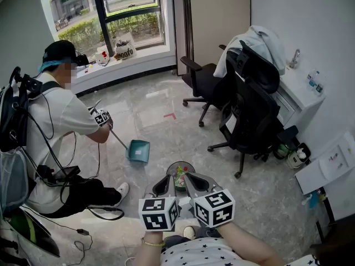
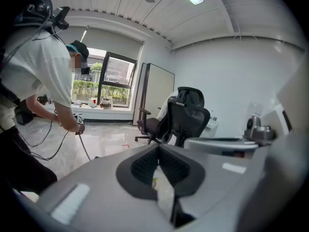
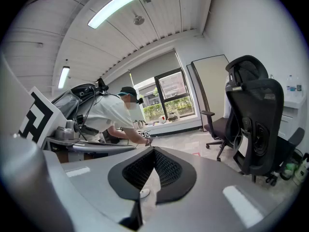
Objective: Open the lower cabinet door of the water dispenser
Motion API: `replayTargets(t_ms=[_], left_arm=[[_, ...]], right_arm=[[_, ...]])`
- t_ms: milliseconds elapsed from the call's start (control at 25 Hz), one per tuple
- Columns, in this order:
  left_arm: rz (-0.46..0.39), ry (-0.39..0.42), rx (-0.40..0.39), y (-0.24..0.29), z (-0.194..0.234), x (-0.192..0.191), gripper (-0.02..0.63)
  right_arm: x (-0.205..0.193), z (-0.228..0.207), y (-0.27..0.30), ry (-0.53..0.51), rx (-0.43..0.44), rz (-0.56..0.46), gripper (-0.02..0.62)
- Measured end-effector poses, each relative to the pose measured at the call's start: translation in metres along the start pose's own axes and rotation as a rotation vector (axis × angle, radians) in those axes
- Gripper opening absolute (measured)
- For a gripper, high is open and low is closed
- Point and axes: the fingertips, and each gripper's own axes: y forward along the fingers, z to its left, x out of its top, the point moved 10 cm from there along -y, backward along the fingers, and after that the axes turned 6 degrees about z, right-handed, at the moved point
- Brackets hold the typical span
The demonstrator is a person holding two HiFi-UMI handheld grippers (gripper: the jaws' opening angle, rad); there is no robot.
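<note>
A white cabinet-like unit (image 1: 300,97) with a spout on top stands against the right wall; it may be the water dispenser, and its lower door is hidden behind a black office chair (image 1: 250,112). It also shows past the chair as a white unit (image 2: 213,125) in the left gripper view. My left gripper (image 1: 168,177) and right gripper (image 1: 187,177) are held side by side at the bottom middle, far from that unit. Both are shut with nothing between the jaws, as seen on the left gripper (image 2: 158,149) and right gripper (image 3: 154,151) in their own views.
A person (image 1: 58,121) crouches at the left with a gripper tool and a teal dustpan (image 1: 138,150). A small round bin (image 1: 180,170) sits on the floor just ahead of my grippers. A second chair (image 1: 202,81) stands near the window; a pale garment (image 1: 260,40) hangs over the near chair.
</note>
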Motion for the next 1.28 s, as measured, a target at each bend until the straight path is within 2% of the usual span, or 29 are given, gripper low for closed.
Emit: replayTargets(t_ms=[240,480,680,800,960,1280], left_arm=[[-0.001,0.003,-0.026,0.002,0.003,0.006,0.008],[0.027,0.028,-0.085,0.024,-0.017,0.01,0.008],[0.063,0.109,-0.157,0.049,-0.052,0.014,0.008],[0.101,0.173,-0.207,0.07,-0.088,0.017,0.008],[0.142,0.216,-0.288,0.101,-0.154,0.014,0.008],[0.198,0.307,-0.452,0.16,-0.32,0.002,0.008]], right_arm=[[0.002,-0.001,-0.001,0.012,-0.036,-0.013,-0.002],[-0.004,-0.027,-0.016,0.066,-0.123,-0.019,-0.002],[-0.015,-0.064,-0.044,0.143,-0.236,-0.034,-0.002],[-0.023,-0.097,-0.069,0.2,-0.312,-0.047,-0.002],[-0.036,-0.149,-0.114,0.251,-0.395,-0.059,-0.002],[-0.063,-0.262,-0.231,0.343,-0.578,-0.085,-0.002]])
